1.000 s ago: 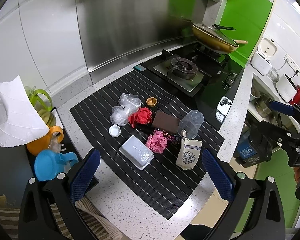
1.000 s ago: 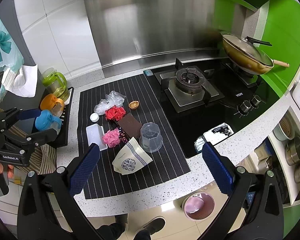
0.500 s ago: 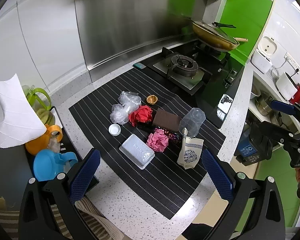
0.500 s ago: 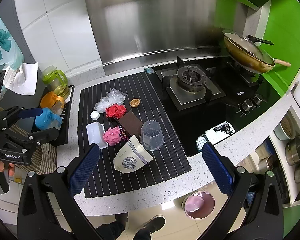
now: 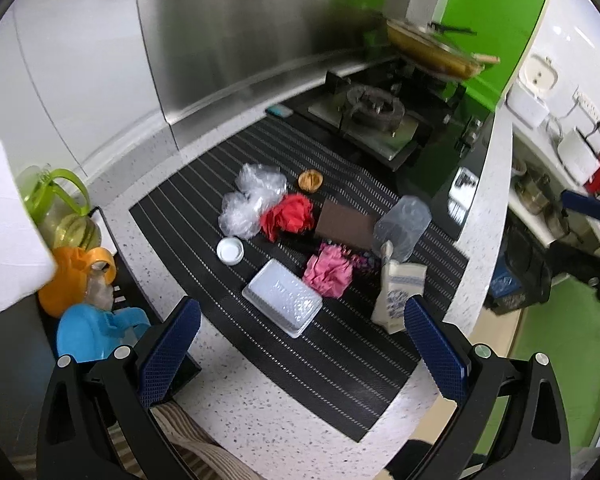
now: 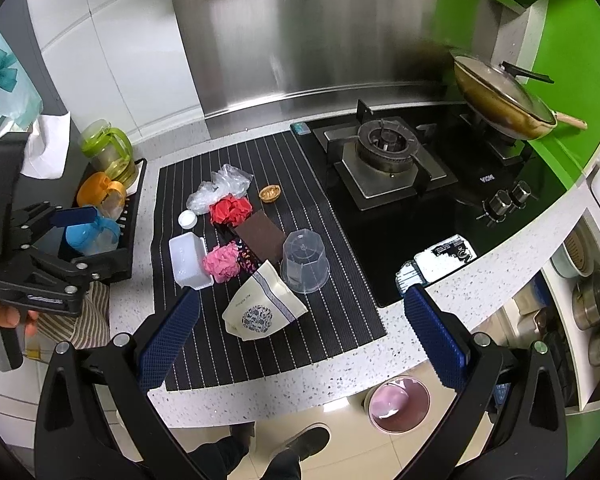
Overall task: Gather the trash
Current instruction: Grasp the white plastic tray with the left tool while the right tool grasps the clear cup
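Both held wide open, empty: left gripper (image 5: 300, 344) above white tray (image 5: 283, 297); right gripper (image 6: 300, 332) above patterned paper bag (image 6: 262, 307). Trash heaped mid-mat (image 6: 332, 336), beyond fingertips.

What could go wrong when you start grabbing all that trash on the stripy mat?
1. The trash is bunched tight: closing on the pink paper ball might also pinch the white tray beside it.
2. The clear plastic cup sits upside down by the paper pouch; a bump could send it rolling toward the stove.
3. The pink bin sits on the floor below, so drops may miss.
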`<move>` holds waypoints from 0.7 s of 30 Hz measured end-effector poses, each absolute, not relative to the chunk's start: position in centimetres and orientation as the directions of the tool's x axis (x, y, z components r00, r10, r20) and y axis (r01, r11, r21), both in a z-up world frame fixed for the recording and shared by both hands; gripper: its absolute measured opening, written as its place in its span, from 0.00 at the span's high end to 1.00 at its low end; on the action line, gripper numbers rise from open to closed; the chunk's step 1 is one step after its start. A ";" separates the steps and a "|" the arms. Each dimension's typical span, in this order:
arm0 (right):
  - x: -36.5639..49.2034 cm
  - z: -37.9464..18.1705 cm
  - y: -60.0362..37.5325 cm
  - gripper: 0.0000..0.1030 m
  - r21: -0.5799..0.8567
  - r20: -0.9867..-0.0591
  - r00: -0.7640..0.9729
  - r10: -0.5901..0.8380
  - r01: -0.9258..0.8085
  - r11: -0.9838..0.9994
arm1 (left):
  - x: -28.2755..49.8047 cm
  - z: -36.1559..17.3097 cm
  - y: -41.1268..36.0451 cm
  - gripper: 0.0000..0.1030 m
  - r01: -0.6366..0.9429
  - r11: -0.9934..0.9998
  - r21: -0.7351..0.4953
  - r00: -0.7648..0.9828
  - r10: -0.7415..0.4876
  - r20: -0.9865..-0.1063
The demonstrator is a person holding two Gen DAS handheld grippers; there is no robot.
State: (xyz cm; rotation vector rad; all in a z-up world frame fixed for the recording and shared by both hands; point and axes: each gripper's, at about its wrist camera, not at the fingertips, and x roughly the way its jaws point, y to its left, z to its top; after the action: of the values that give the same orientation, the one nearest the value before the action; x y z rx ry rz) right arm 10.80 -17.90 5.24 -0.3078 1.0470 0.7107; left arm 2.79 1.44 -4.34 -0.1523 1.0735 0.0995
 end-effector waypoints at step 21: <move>12.0 1.1 -18.3 0.03 0.117 -0.914 0.226 0.336 -0.647 0.754 | 7.0 -16.3 3.2 0.07 -0.310 0.943 -0.123 0.261 -0.040 -0.964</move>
State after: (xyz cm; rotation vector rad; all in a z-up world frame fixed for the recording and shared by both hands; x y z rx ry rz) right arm 11.97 -18.25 1.07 -0.3158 1.1581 0.6925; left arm 7.04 3.18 -16.35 -0.3141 1.2998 0.1867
